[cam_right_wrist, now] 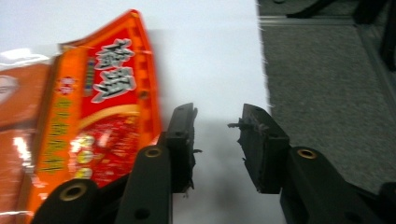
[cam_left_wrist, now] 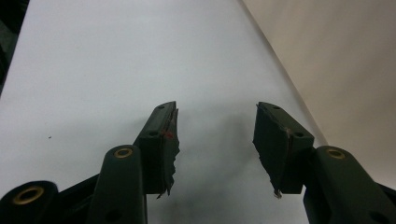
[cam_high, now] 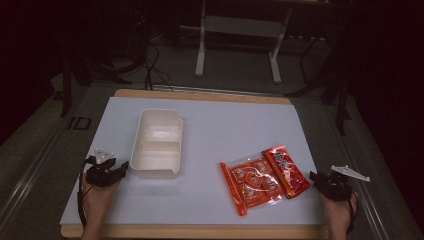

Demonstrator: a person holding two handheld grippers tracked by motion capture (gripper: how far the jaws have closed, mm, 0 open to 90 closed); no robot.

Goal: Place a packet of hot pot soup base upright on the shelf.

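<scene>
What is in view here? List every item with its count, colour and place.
container: one, white, two compartments, left half of the table.
large packet: one, orange with clear film, right half, near edge.
small packet: one, red-orange, overlapping the large packet's right side.
table: one, white top, wooden edge.
frame: one, white, on the floor behind.
left claw: one, black, open, beside the container.
right claw: one, black, open, right of the small packet.
</scene>
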